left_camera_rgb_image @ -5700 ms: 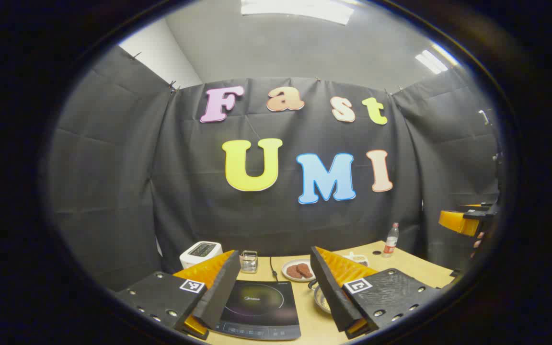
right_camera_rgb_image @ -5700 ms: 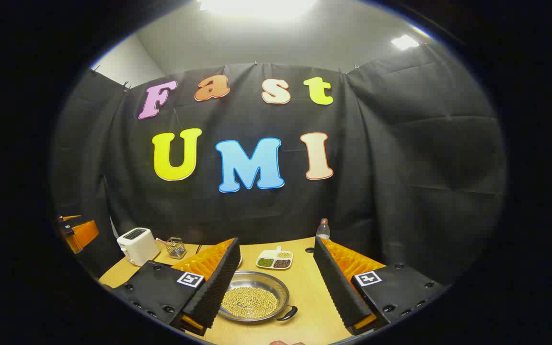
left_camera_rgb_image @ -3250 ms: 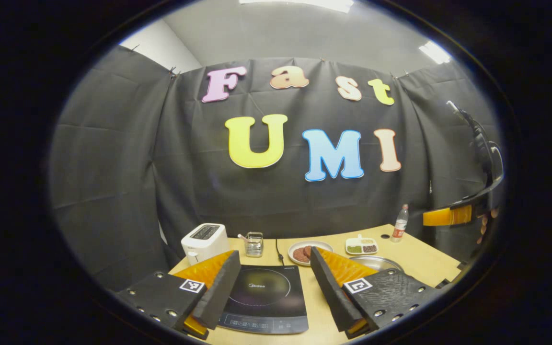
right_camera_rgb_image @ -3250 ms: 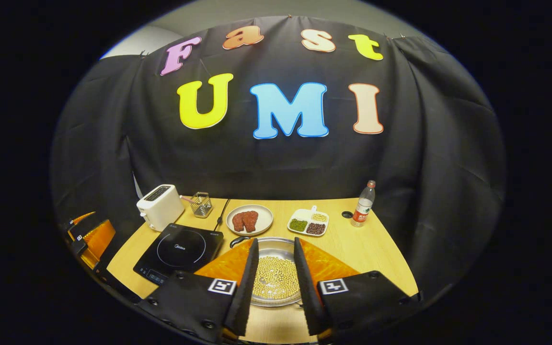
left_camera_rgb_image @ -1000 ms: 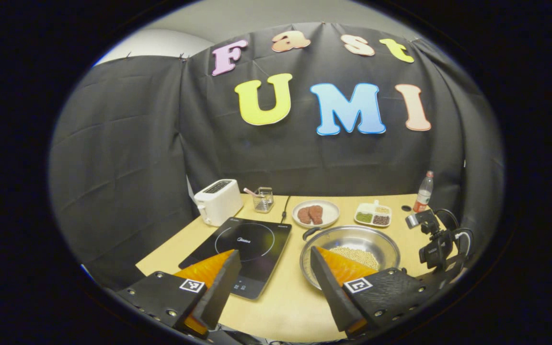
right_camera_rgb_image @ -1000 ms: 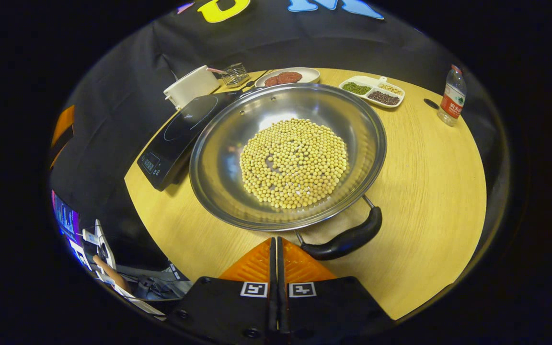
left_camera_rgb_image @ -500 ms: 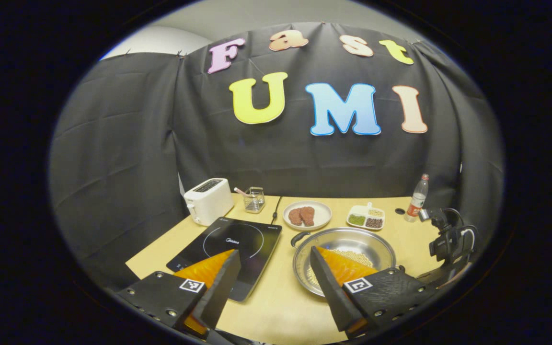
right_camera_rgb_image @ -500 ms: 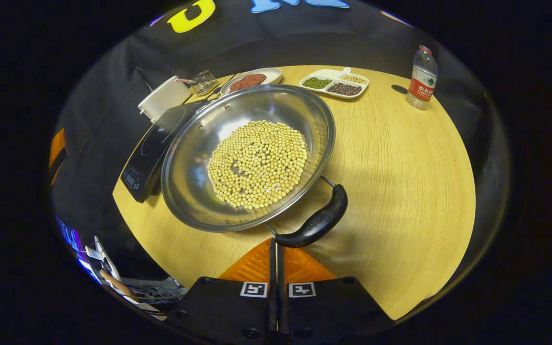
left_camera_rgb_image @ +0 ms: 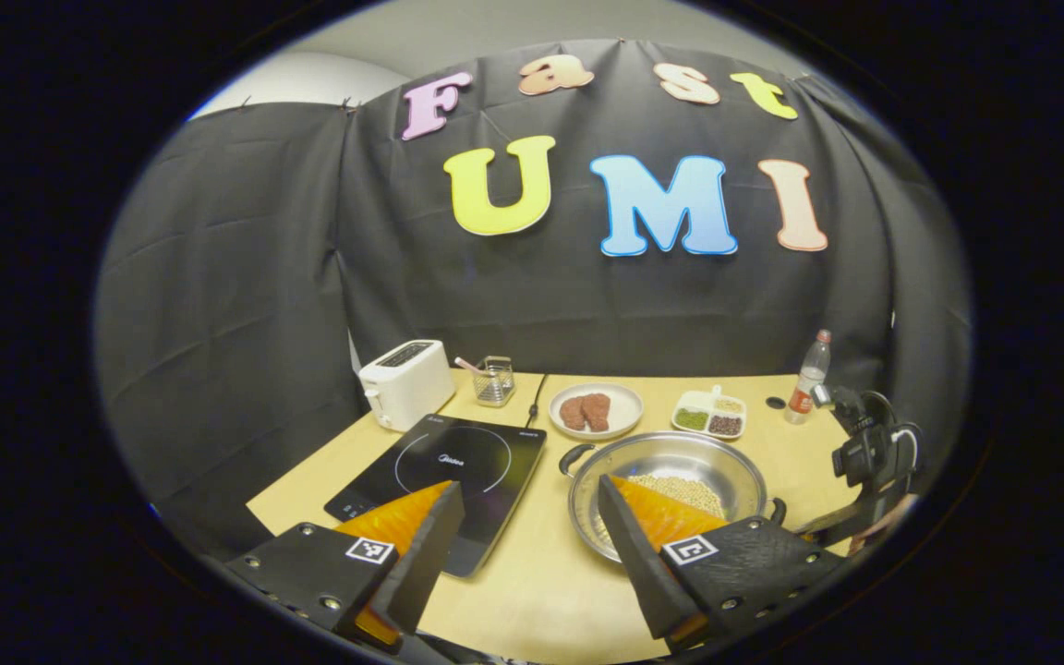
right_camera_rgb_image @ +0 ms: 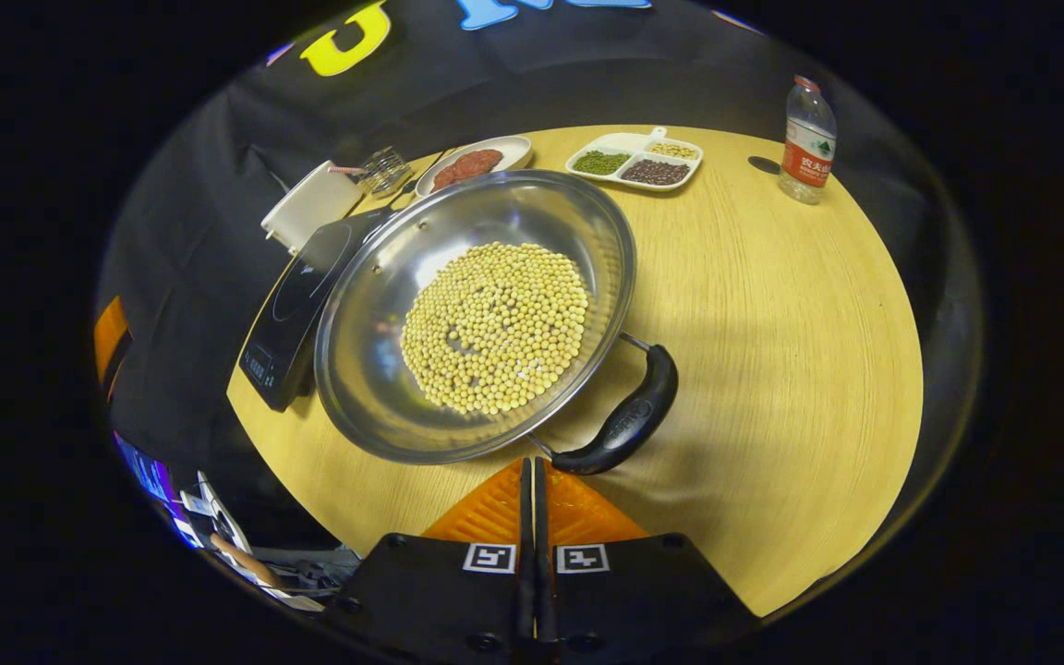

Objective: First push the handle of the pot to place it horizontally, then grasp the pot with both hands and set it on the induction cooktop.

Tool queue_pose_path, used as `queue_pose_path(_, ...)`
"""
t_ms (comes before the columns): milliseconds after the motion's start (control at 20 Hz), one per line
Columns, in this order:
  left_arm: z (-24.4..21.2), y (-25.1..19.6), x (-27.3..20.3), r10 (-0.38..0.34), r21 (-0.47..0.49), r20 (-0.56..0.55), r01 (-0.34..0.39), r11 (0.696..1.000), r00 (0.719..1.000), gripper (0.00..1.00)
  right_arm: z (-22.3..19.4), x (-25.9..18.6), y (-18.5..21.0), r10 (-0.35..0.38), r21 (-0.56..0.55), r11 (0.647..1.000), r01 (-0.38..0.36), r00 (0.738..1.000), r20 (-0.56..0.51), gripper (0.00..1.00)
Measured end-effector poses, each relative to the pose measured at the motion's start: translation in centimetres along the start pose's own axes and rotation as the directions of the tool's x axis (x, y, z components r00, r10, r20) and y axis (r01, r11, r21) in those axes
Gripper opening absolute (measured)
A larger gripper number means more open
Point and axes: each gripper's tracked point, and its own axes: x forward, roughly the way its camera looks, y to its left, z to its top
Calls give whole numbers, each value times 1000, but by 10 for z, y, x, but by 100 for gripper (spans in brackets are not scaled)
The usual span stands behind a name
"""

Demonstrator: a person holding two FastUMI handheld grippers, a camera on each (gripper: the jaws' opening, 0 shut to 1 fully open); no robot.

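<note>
A steel pot (right_camera_rgb_image: 356, 369) holding soybeans (right_camera_rgb_image: 495, 323) sits on the wooden table, just right of the black induction cooktop (right_camera_rgb_image: 296, 296). My right gripper (right_camera_rgb_image: 532, 471) is shut with nothing between its fingers, and its tips touch the near end of the pot's black handle (right_camera_rgb_image: 624, 420). In the left gripper view the pot (left_camera_rgb_image: 680, 454) lies beyond my right finger and the cooktop (left_camera_rgb_image: 458, 462) beyond my left finger. My left gripper (left_camera_rgb_image: 523, 545) hovers open above the table's near edge, holding nothing.
At the back stand a white toaster (left_camera_rgb_image: 403, 379), a wire holder (left_camera_rgb_image: 495, 380), a plate of meat (left_camera_rgb_image: 595, 411), a divided dish of beans (left_camera_rgb_image: 706, 416) and a water bottle (left_camera_rgb_image: 807, 379). Bare table spreads right of the pot (right_camera_rgb_image: 772, 351).
The shut right gripper has pushed the near handle, turning the pot so the handle swung round toward the right. The left gripper has stayed open and only drifted slightly.
</note>
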Motion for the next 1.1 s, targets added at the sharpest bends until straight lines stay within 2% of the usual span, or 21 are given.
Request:
queue_pose_path(400,-1,-7,9,-2,-8,-17,1,1000,1000,87,32,5,-29,-36,34,999,34,998,44,0)
queue_pose_path(650,-4,-3,17,-8,-9,-29,8,1000,1000,89,54,7,-44,-65,38,997,62,995,72,2)
queue_pose_path(950,-12,1,48,-88,-10,-65,87,996,994,88,71,9,-55,-110,79,992,103,990,92,2)
queue_pose_path(1100,-23,-4,77,-164,-29,-101,162,986,981,88,72,9,-60,-133,98,987,124,987,92,2)
